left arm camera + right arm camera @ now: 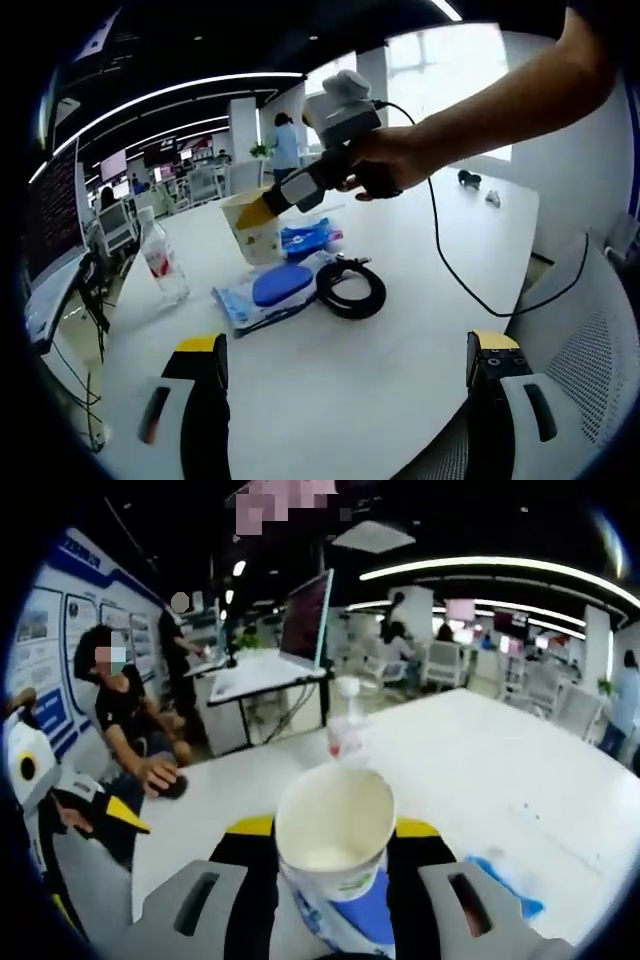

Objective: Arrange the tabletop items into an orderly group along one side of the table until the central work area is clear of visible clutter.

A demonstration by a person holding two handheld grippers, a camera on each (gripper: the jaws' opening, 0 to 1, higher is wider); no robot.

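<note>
In the left gripper view a hand holds my right gripper (262, 208) shut on a cream paper cup (250, 228) above the white table (400, 380). Beneath and beside the cup lie a blue wipes pack (270, 290), a second blue pack (305, 238) and a coiled black cable (350, 288). A clear water bottle (163, 262) stands to the left. My left gripper (347, 355) is open and holds nothing. The right gripper view has the cup (335, 840) clamped by my right gripper (333, 830), with the bottle (347, 730) beyond it and a blue pack (505, 885) below right.
Two small dark and white objects (478, 185) lie at the table's far end. A mesh chair (590, 330) stands at the right edge. A person (125, 720) sits past the table edge, near a desk with a monitor (305, 620). The left gripper (100, 810) shows at left.
</note>
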